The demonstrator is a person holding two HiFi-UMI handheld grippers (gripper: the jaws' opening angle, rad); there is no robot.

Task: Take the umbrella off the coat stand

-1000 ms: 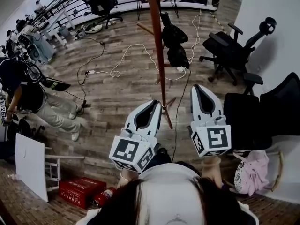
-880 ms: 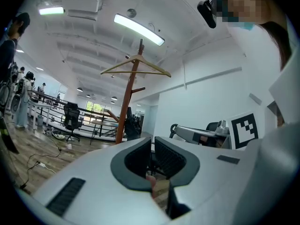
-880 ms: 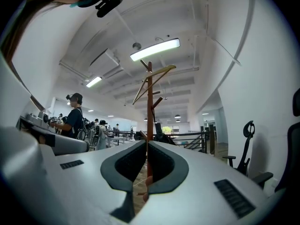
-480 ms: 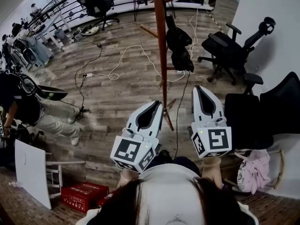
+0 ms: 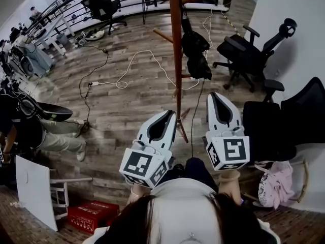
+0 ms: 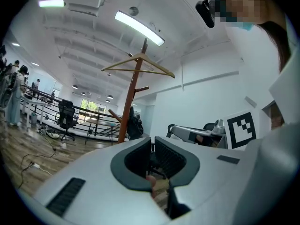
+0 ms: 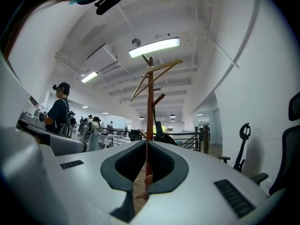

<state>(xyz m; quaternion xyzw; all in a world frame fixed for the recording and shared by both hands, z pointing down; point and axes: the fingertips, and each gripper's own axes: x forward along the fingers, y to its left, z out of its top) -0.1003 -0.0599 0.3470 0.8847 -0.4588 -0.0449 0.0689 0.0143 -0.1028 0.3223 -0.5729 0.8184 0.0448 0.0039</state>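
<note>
The umbrella (image 5: 196, 52), a limp black fabric bundle, hangs from a peg just beside the slim wooden pole of the coat stand (image 5: 176, 60). The left tool (image 5: 170, 114) and right tool (image 5: 214, 95) sit short of the stand, jaws closed together on nothing. A sideways tug could snag the folds on the peg or tip the light stand.

The person is wearing a pale top (image 5: 185, 207), with dark hair (image 5: 127, 222) falling at either side. The left gripper (image 5: 169, 115) and right gripper (image 5: 215, 95) are showing light grey shells with dark ribbed jaw linings (each is bearing a marker cube (image 5: 143, 164) of black-and-white squares).
</note>
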